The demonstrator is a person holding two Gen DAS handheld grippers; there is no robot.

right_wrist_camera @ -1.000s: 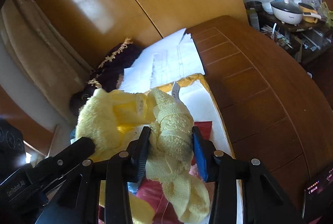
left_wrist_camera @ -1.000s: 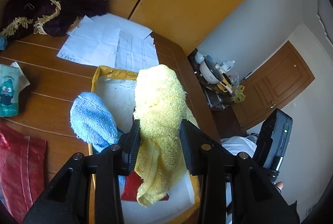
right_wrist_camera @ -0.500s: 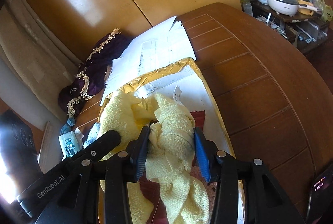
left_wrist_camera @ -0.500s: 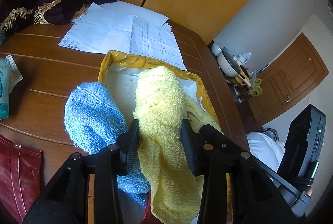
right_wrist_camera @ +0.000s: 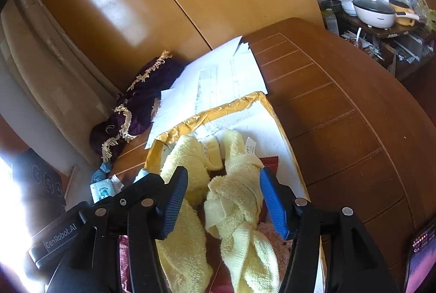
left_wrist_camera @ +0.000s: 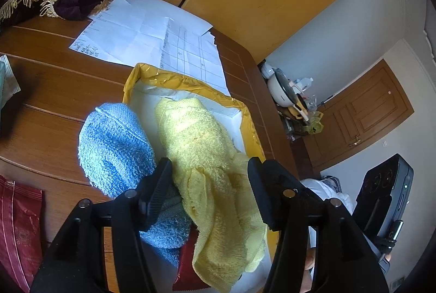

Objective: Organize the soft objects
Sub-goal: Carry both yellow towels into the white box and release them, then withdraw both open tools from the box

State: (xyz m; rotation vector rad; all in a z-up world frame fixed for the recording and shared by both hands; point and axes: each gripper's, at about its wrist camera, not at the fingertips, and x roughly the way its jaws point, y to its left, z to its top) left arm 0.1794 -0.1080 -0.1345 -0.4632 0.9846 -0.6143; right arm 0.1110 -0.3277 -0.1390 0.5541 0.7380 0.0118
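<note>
Your left gripper (left_wrist_camera: 209, 181) and right gripper (right_wrist_camera: 223, 197) both stand spread around the fluffy yellow terry towel (left_wrist_camera: 207, 156), gripping nothing; its long axis runs straight ahead between your fingers, into the yellow-rimmed white tray (left_wrist_camera: 245, 118)

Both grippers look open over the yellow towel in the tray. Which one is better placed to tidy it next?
Probably the left gripper: its open jaws straddle the yellow towel where it overhangs the tray edge.

One yellow towel (left_wrist_camera: 207, 156), one blue towel (left_wrist_camera: 114, 145), one tray (left_wrist_camera: 190, 81).
</note>
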